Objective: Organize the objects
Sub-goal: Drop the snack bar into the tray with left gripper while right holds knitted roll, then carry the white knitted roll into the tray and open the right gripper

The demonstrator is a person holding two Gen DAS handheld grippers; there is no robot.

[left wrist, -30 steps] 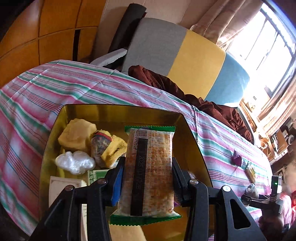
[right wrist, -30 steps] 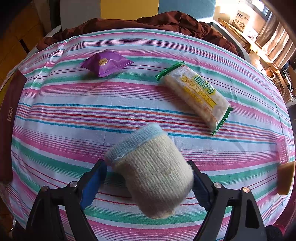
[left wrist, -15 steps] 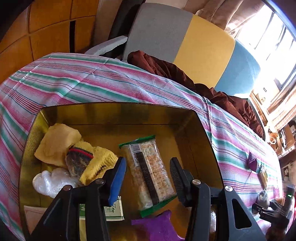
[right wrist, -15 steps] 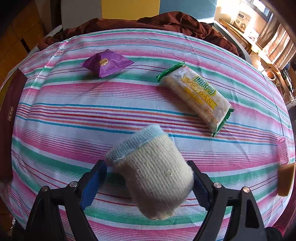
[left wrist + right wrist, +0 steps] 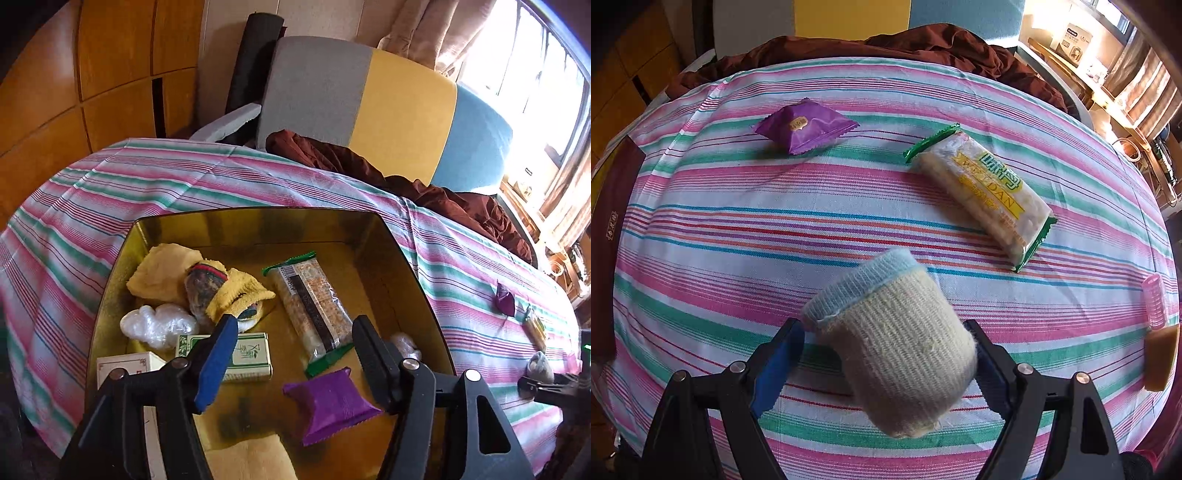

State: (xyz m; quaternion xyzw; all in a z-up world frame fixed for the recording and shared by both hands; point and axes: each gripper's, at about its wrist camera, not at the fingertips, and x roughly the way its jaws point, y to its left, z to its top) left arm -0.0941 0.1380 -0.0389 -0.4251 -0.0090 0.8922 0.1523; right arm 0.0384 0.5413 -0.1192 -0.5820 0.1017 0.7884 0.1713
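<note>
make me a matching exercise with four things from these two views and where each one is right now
Things:
1. rolled cream sock
2. cracker packet with the barcode
3. cracker packet with green lettering
4. green and white box

Places:
A. lying on the striped cloth, beside a purple sachet
B. in the gold tin, under the left gripper's blue-padded finger
C. held in the right gripper
D. flat on the floor of the gold tin, below the open left gripper

Pairs: 1-C, 2-D, 3-A, 4-B

striped cloth (image 5: 701, 206): gold box (image 5: 406, 266), purple packet (image 5: 805, 127), cracker pkt (image 5: 982, 192).
</note>
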